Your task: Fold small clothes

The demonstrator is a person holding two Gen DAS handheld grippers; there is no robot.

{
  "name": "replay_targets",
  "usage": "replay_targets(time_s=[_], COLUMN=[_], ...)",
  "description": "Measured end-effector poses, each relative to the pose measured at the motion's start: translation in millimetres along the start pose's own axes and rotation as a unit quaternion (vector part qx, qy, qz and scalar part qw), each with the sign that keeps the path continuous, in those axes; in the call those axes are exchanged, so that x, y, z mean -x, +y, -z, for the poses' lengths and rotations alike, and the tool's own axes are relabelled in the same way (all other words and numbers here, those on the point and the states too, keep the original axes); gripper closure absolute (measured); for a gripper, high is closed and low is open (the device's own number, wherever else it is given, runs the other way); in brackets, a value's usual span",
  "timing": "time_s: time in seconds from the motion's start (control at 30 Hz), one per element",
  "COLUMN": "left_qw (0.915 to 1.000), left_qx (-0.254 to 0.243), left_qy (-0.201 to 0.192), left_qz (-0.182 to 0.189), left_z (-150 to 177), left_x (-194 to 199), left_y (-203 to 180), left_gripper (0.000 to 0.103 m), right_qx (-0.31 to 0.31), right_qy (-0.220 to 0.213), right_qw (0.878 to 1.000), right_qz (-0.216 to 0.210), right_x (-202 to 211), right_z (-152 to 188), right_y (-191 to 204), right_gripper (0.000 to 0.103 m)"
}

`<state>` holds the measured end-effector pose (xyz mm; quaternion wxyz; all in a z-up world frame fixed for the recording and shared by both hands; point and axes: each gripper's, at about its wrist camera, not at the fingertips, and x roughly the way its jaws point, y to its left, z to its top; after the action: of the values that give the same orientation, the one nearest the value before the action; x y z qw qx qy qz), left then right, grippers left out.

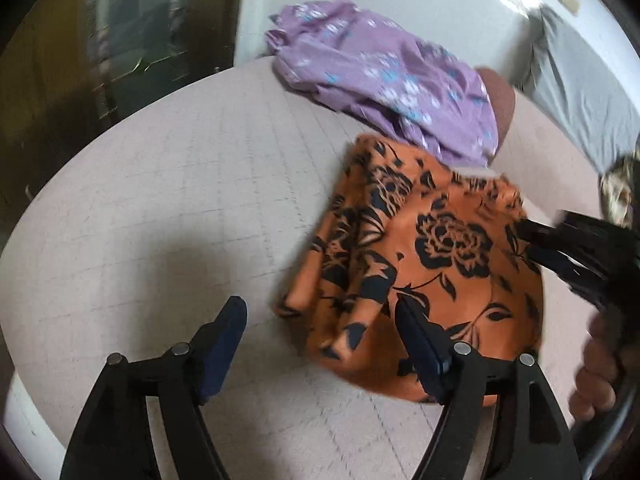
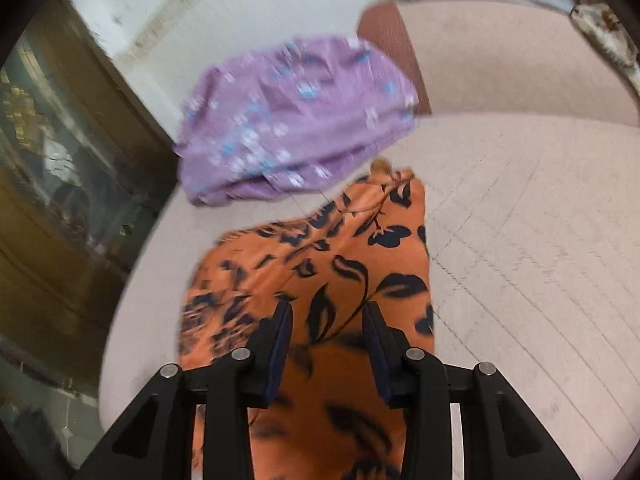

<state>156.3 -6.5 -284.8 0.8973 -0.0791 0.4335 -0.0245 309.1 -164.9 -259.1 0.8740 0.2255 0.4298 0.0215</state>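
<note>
Orange cloth: small garment, black rose and leaf print, partly folded, rumpled along its far edge. Lies on the pale quilted cushion, just beside the purple cloth, which sits bunched at the cushion's far edge, likely set aside.

Left gripper: jaws spread wide, nothing between them; one finger over the orange cloth's near corner, the other over bare cushion. Judged to be lining up for a grasp.

Right gripper: jaws parted, directly above the orange cloth, clamping nothing visible; contact with fabric cannot be told. Probably positioned for the next fold.
</note>
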Motion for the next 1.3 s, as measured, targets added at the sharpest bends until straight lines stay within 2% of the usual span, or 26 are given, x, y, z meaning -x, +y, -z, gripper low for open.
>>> replay_targets(time_s=[0.07, 0.13, 0.2, 0.23, 0.33, 0.43, 0.57, 0.7, 0.77, 0.8, 0.83, 0.87, 0.9, 0.93, 0.97, 1.07, 1.13, 1.23, 1.27, 1.3], left_qw=[0.9996, 0.9997, 0.9993, 0.999, 0.9992, 0.9986, 0.9981, 0.9973, 0.9953, 0.9937, 0.9925, 0.991, 0.9905, 0.9905, 0.9907, 0.9901, 0.9916, 0.9918, 0.991, 0.9899], left_qx=[-0.015, -0.014, -0.035, -0.044, -0.035, -0.04, -0.04, -0.039, -0.049, -0.06, -0.068, -0.081, -0.096, -0.096, -0.087, -0.095, -0.08, -0.079, -0.087, -0.094], left_qy=[0.017, 0.009, -0.008, -0.013, -0.017, -0.02, -0.025, -0.044, -0.069, -0.076, -0.077, -0.066, -0.036, -0.033, -0.049, -0.047, -0.054, -0.065, -0.073, -0.083], left_qz=[0.014, 0.016, 0.009, 0.001, -0.012, -0.029, -0.04, -0.045, -0.047, -0.056, -0.067, -0.084, -0.092, -0.092, -0.092, -0.091, -0.086, -0.077, -0.07, -0.066], left_z=[-1.4, -5.1, -11.6, -14.0, -18.5, -18.4, -18.2, -15.1, -12.4, -10.3, -8.7, -6.5, -3.0, -1.6, -1.5, -2.7, -0.8, 5.3, 7.7, 10.3], left_x=[-16.5, -22.2, -23.4, -24.7, -31.0, -32.0, -26.8, -10.6, -1.2, -0.5, -2.6, -10.8, -25.5, -30.5, -25.7, -16.5, -6.5, 8.2, 17.7, 24.4], left_y=[-7.5, -9.8, -17.7, -21.5, -25.7, -30.6, -33.7, -35.1, -39.5, -41.8, -43.3, -45.5, -45.9, -44.5, -42.8, -44.2, -42.0, -45.4, -50.3, -55.3], left_gripper=[0.041, 0.049, 0.06, 0.061, 0.061, 0.061, 0.058, 0.057, 0.052, 0.044, 0.04, 0.04, 0.039, 0.038, 0.036, 0.036, 0.036, 0.036, 0.035, 0.033], right_qx=[0.012, 0.026, 0.025, 0.02, 0.018, 0.0, 0.014, 0.017, 0.023, 0.027, 0.027, 0.021, 0.009, 0.001, -0.001, 0.002, 0.001, -0.006, -0.01, -0.015], right_qy=[0.036, 0.015, 0.018, 0.02, 0.026, 0.023, 0.002, 0.03, 0.044, 0.038, 0.035, 0.038, 0.044, 0.046, 0.043, 0.013, -0.004, -0.028, -0.034, -0.041], right_qw=[0.999, 0.999, 0.999, 0.999, 0.999, 1.0, 1.0, 0.999, 0.998, 0.999, 0.999, 0.999, 0.998, 0.998, 0.998, 0.999, 0.999, 0.999, 0.999, 0.999], right_qz=[0.031, 0.033, 0.04, 0.038, 0.027, -0.001, -0.023, -0.029, -0.028, -0.024, -0.024, -0.029, -0.038, -0.043, -0.045, -0.045, -0.046, -0.024, -0.017, -0.014], right_x=[-39.5, -52.2, -54.8, -55.4, -50.1, -23.3, 22.6, 34.0, 28.8, 31.3, 35.7, 41.4, 48.0, 54.1, 63.3, 100.6, 126.0, 157.5, 165.0, 172.4], right_z=[-1.1, -1.6, -4.5, -5.6, -7.4, 0.0, 30.0, 72.6, 89.4, 96.5, 98.6, 98.6, 97.9, 97.1, 96.3, 95.3, 95.8, 100.1, 102.7, 105.7], right_y=[-5.1, -5.0, -2.7, -3.7, -7.0, -9.9, -12.6, -23.1, -28.9, -30.4, -30.9, -32.0, -34.8, -37.8, -41.7, -57.9, -75.4, -106.7, -116.1, -126.2], right_gripper=[0.066, 0.066, 0.066, 0.066, 0.066, 0.066, 0.066, 0.066, 0.066, 0.066, 0.066, 0.066, 0.066, 0.066, 0.066, 0.064, 0.064, 0.064, 0.058, 0.048])
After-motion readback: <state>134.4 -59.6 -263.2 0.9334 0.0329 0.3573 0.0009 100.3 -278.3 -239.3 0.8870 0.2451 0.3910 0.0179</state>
